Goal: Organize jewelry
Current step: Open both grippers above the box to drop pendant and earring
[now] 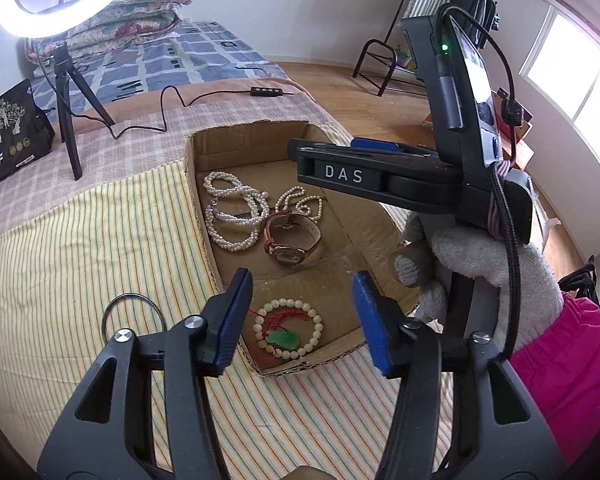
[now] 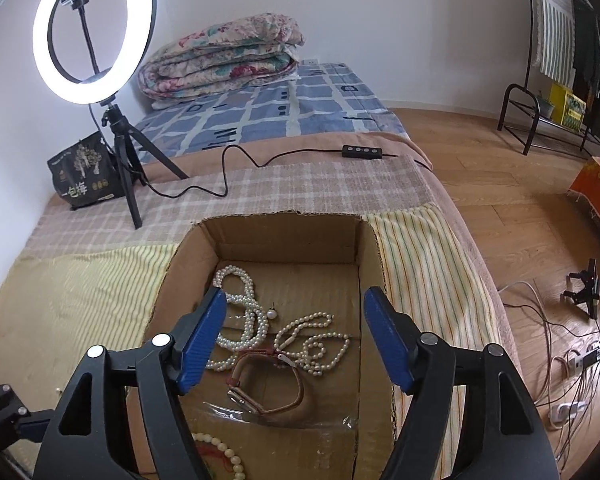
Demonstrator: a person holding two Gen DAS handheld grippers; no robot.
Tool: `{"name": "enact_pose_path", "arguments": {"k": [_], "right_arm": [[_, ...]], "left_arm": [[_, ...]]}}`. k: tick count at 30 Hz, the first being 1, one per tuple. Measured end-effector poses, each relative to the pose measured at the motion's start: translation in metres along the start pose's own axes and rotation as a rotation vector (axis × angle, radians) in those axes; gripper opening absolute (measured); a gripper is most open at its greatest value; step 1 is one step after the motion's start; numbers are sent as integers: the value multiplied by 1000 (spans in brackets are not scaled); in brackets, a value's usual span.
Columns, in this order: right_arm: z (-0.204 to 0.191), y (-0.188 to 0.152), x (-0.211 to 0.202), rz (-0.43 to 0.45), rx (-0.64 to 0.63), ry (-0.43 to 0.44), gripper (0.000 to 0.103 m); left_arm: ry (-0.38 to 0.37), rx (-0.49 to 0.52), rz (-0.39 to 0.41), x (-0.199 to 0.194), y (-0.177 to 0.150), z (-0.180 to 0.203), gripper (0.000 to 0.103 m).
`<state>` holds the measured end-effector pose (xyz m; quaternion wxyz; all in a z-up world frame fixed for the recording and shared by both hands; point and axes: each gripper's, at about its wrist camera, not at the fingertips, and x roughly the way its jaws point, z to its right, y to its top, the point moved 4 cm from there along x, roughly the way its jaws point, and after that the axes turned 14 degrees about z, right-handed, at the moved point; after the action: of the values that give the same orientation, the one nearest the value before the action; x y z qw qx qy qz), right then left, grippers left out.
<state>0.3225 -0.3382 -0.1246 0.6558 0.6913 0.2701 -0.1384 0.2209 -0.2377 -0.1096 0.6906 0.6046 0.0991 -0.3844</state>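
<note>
Jewelry mostly in open brown cardboard box (image 1: 374,220) on bed; thin silver metal ring (image 1: 133,312) outside on striped yellow cloth (image 1: 80,248); left tool (image 1: 302,316) and right tool (image 2: 296,336) both apart, empty; judged next: left tool takes ring; straddle rim, close gently, avoid snagging cloth.

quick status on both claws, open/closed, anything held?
Left claw: open, holding nothing, above the cream bead bracelet with green pendant.
Right claw: open, holding nothing, over the brown cardboard box.
</note>
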Motion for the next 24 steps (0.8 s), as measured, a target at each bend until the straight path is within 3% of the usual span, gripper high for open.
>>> {"name": "enact_pose_path", "arguments": {"k": [4,24], "right_arm": [[0,2,-1,3,-8,-25,76],[-34,15,-41,66,-44,-58,76]], "left_arm": [[13,1,3,-2,1,-3,58],[71,21,51,-59,3,-34,58]]}}
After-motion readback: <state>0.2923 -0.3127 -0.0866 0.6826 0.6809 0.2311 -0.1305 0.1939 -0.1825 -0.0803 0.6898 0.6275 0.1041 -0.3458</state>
